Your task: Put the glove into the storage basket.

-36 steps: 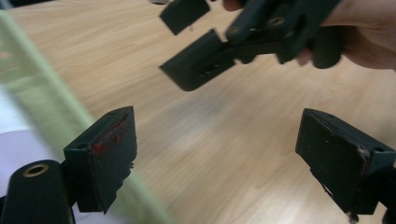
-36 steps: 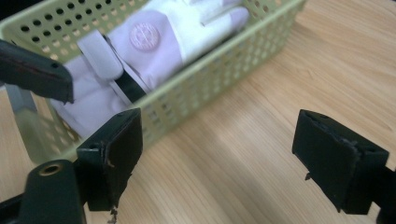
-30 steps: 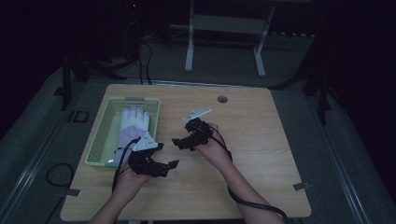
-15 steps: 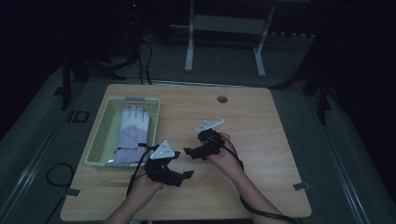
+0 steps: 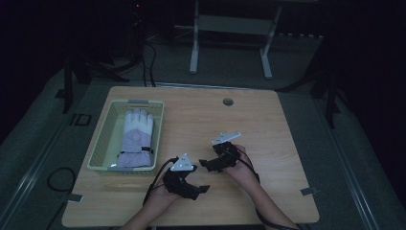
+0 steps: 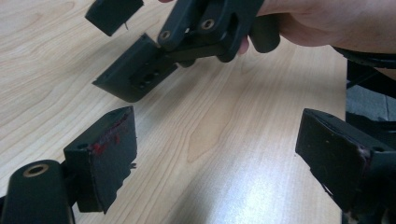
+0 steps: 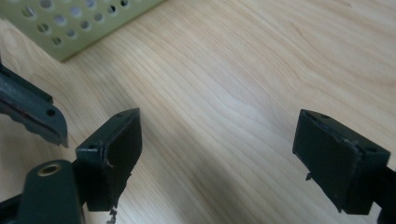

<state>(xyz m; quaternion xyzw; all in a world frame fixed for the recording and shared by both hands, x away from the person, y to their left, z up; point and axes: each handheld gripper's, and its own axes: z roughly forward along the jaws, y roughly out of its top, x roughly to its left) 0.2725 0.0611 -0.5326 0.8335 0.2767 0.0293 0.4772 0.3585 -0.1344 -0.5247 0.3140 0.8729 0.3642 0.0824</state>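
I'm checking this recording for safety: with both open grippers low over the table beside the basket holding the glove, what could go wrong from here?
1. The left gripper and right gripper hang close together with open, empty jaws, so they might knock each other.
2. Both sit low over the table and could scrape the wood.
3. The basket holding the glove stands close by; a sideways sweep might shove it.

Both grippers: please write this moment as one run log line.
left gripper: open, empty | right gripper: open, empty | glove: in basket
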